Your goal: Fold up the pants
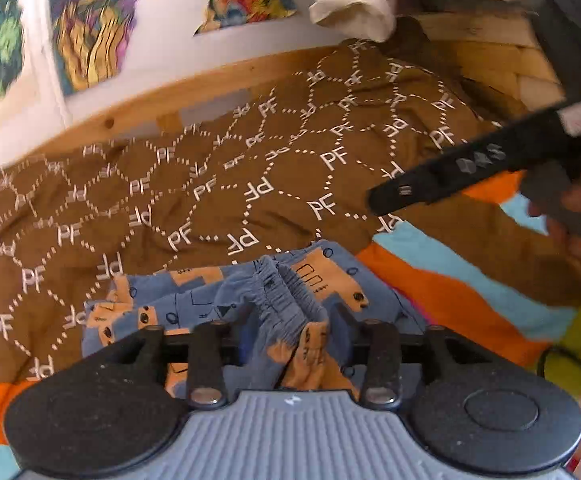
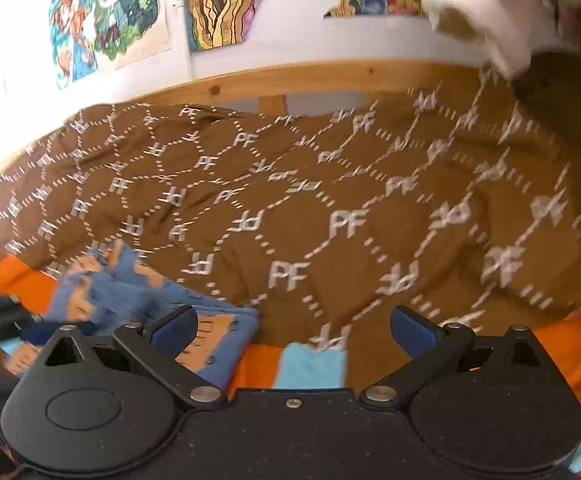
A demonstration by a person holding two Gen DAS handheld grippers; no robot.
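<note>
The pants (image 1: 194,300), blue with orange shapes, lie bunched on the bed just ahead of my left gripper (image 1: 286,340). Their gathered elastic waistband (image 1: 282,292) stands up between its jaws, which are apart; the cloth hides the pads. In the right wrist view the pants (image 2: 130,292) are a folded heap at lower left. My right gripper (image 2: 294,320) is open there, with nothing between its blue pads (image 2: 174,328), to the right of the pants. The left wrist view shows the right gripper (image 1: 386,200) from the side, held in a hand (image 1: 578,200) above the brown blanket.
A brown blanket (image 2: 330,200) printed with white letters covers most of the bed. An orange and light blue striped sheet (image 1: 450,280) lies under it. A wooden bed rail (image 2: 290,76) and a wall with posters (image 2: 218,4) stand behind. A white cloth (image 2: 490,0) hangs at upper right.
</note>
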